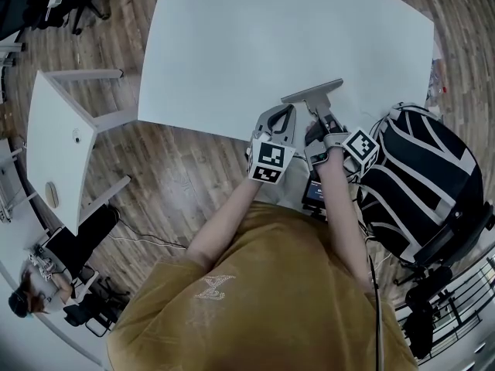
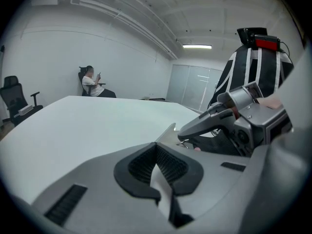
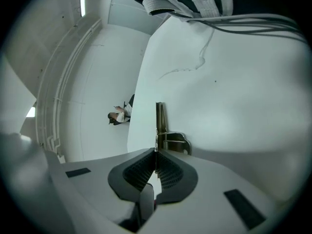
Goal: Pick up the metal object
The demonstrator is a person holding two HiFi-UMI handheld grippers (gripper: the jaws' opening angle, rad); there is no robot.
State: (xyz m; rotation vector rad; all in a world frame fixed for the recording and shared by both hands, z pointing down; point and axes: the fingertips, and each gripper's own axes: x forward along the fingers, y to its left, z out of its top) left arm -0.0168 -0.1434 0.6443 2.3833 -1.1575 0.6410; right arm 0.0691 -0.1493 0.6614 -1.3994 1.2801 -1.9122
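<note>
The metal object (image 1: 313, 92) is a flat grey plate with a narrower stem, held over the near edge of the white table (image 1: 255, 45). Both grippers meet at its stem. In the left gripper view, my left gripper (image 1: 286, 120) (image 2: 157, 147) is shut on a thin edge of the metal plate (image 2: 166, 134), with the right gripper's body just to the right. My right gripper (image 1: 319, 122) (image 3: 156, 152) is also shut on the metal object (image 3: 159, 126), seen edge-on with a small spring hinge (image 3: 174, 142) on its side.
A black-and-white backpack (image 1: 421, 172) rests on a chair right beside the right arm. A small white side table (image 1: 54, 149) stands at the left and a black office chair (image 1: 46, 2) at the top left. A seated person (image 2: 91, 84) is beyond the table's far side.
</note>
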